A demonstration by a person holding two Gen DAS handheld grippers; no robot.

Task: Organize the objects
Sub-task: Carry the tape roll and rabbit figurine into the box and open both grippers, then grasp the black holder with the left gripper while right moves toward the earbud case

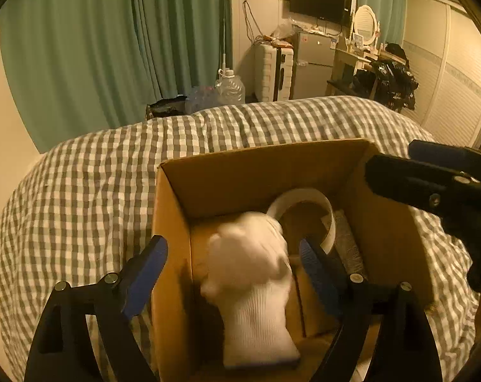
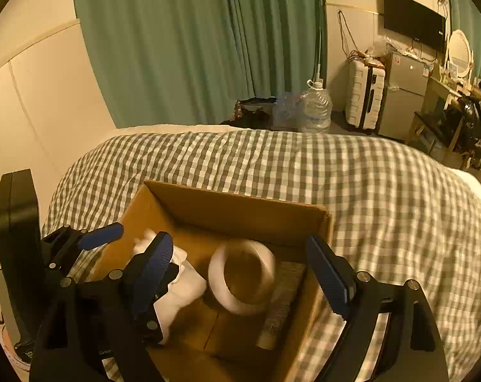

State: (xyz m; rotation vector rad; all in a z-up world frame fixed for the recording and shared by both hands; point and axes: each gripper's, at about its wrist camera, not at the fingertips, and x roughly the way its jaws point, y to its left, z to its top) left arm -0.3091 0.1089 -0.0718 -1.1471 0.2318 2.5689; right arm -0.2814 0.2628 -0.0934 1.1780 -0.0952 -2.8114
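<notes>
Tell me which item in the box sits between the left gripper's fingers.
The white glove, blurred, between the open left gripper fingers. The white tape roll and grey bundle lie beyond, toward the box's right wall.

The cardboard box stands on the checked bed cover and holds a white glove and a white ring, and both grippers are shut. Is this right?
Not quite: both grippers are open, not shut. The left wrist view shows the left gripper with its fingers spread wide, and the right wrist view shows the same for the right gripper. The rest holds: the cardboard box stands on the checked bed cover and holds the white glove and white ring.

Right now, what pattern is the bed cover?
Grey-and-white checks on the bed cover, clearest in the right wrist view.
</notes>
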